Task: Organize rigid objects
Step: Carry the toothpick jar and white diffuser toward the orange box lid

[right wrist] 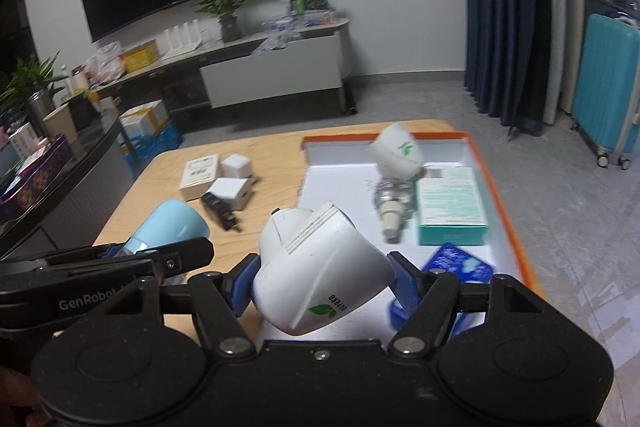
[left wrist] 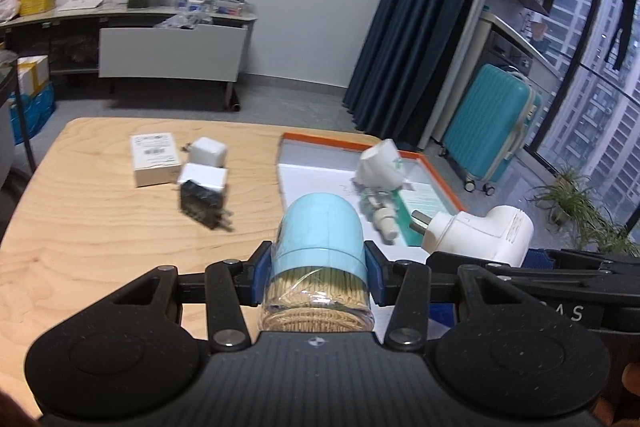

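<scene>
My left gripper point(left wrist: 319, 277) is shut on a toothpick jar point(left wrist: 320, 259) with a light blue cap, held above the wooden table point(left wrist: 80, 247). In the right wrist view the same jar point(right wrist: 168, 227) shows at the left. My right gripper point(right wrist: 322, 285) is shut on a white plug-in device point(right wrist: 320, 275) with a green leaf logo; its body point(left wrist: 484, 231) also shows at the right of the left wrist view. An orange-rimmed tray point(right wrist: 504, 211) lies ahead on the table. It holds another white plug-in device with a bottle point(right wrist: 396, 163), a teal box point(right wrist: 452, 207) and a blue pack point(right wrist: 460, 263).
On the table left of the tray lie a small white box point(left wrist: 154, 163), a white cube charger point(left wrist: 208, 151) and a black-and-white adapter point(left wrist: 202, 195). A teal suitcase point(left wrist: 492, 123) stands on the floor beyond the table's right side, by dark curtains. A cluttered sideboard lines the far wall.
</scene>
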### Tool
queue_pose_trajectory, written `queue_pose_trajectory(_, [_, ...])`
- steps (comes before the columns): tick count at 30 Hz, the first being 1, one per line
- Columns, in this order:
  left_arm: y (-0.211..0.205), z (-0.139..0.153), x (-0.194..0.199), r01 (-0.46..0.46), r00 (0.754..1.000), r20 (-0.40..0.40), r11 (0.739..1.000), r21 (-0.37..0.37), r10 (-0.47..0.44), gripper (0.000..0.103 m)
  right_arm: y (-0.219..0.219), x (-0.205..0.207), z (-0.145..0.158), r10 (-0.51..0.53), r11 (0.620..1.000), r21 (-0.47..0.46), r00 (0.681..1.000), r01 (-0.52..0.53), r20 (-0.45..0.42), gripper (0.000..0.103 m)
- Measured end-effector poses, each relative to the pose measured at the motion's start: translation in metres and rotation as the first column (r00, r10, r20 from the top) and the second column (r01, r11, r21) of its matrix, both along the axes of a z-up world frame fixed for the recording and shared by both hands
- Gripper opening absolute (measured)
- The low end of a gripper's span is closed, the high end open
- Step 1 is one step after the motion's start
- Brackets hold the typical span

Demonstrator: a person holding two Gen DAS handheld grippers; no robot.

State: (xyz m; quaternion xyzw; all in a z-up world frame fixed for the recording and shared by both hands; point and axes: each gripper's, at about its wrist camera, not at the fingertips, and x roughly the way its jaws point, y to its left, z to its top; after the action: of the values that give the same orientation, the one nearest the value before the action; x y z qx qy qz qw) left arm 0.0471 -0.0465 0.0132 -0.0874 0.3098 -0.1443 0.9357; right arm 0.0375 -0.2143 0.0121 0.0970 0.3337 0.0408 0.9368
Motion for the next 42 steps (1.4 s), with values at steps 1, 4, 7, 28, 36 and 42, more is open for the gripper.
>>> queue_pose_trajectory(1, [-0.004, 0.000, 0.001, 0.008, 1.000, -0.002, 1.000, -0.001, -0.008, 0.047, -0.005, -0.002, 0.001, -0.012, 1.000, 0.001, 1.000, 0.012, 0.003, 0.082])
queue_pose_trajectory(4, [-0.015, 0.001, 0.004, 0.029, 1.000, -0.002, 1.000, 0.006, -0.029, 0.047, -0.018, -0.006, 0.002, -0.048, 0.999, 0.005, 0.999, 0.048, 0.010, 0.082])
queue_pose_trajectory(7, [-0.027, 0.001, 0.008, 0.053, 0.999, -0.004, 0.999, 0.006, -0.053, 0.047, -0.029, -0.009, 0.003, -0.079, 0.997, 0.007, 0.997, 0.079, 0.016, 0.082])
queue_pose_trajectory(28, [-0.061, -0.007, 0.022, 0.098, 0.995, -0.039, 0.994, 0.054, -0.096, 0.047, -0.058, -0.006, -0.001, -0.143, 0.990, 0.020, 0.989, 0.143, 0.019, 0.082])
queue_pose_trajectory(36, [-0.062, -0.008, 0.026, 0.099, 0.994, -0.046, 0.993, 0.060, -0.097, 0.047, -0.059, 0.001, -0.003, -0.141, 0.990, 0.012, 0.990, 0.141, 0.014, 0.082])
queue_pose_trajectory(42, [-0.063, -0.011, 0.030, 0.097, 0.994, -0.055, 0.993, 0.063, -0.093, 0.047, -0.059, 0.006, -0.006, -0.141, 0.990, 0.010, 0.990, 0.141, 0.009, 0.082])
